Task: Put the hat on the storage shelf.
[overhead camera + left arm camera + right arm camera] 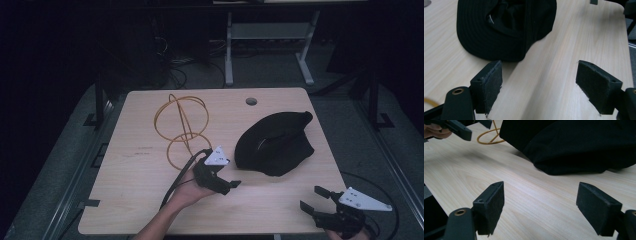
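Black cap (275, 142) lies upside down on the desk (135, 190) right of centre, near my left gripper (227, 186) and right gripper (314, 199), both with jaws apart and empty: approach stage, the next move requiring closure on its brim.

Pale wood-grain table (135, 200) with a round cable hole (251, 101) near the far edge, black cap (276, 142) lying right of centre, yellow wire-ring stand (182, 129) standing left of it, well apart.
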### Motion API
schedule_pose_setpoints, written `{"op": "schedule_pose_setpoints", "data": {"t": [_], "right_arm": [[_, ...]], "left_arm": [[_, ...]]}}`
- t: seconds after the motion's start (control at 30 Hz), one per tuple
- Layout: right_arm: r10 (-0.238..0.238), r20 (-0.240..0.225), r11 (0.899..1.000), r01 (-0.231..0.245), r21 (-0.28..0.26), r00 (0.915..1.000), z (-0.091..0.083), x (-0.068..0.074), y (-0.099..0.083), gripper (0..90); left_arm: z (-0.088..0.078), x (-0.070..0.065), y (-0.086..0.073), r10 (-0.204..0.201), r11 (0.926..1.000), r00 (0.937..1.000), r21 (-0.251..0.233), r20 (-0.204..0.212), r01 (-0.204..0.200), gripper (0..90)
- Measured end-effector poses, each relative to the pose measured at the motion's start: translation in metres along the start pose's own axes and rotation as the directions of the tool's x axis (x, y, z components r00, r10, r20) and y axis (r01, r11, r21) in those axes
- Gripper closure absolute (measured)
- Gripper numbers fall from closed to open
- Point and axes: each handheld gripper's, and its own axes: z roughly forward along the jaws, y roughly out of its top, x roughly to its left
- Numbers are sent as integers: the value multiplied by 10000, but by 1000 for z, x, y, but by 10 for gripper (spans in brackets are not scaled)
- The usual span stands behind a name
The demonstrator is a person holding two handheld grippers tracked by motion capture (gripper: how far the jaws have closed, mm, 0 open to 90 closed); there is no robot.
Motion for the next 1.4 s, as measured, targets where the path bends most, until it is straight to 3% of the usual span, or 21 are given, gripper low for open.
{"op": "schedule_pose_setpoints", "data": {"t": [0.23,0.43,0.8,0.9,1.0,1.13,1.4], "right_arm": [[1,-13,10000,-1,-30,10000,-1,-1,0,221],[153,72,9999,-153,6,9999,1,-2,0,222],[575,237,9983,-578,108,9981,9,-8,1,225],[616,403,9981,-617,13,9973,9,-9,2,226],[933,479,9956,-928,-130,9945,10,-12,4,226],[1278,504,9918,-1272,-155,9905,15,-16,7,233],[1947,431,9804,-1931,-393,9799,24,-28,16,239]], "left_arm": [[16,2,15,160,9999,9998,-57,-147,-161,214],[32,10,24,214,9996,9996,201,-183,-211,273],[53,16,27,433,9983,9990,399,-69,-430,637],[55,14,27,514,9978,9987,427,-3,-514,766],[55,8,28,720,9963,9971,449,251,-731,839],[53,-3,31,1045,9931,9937,500,392,-1064,851],[47,-20,31,1039,9944,9916,95,774,-1050,853]]}}
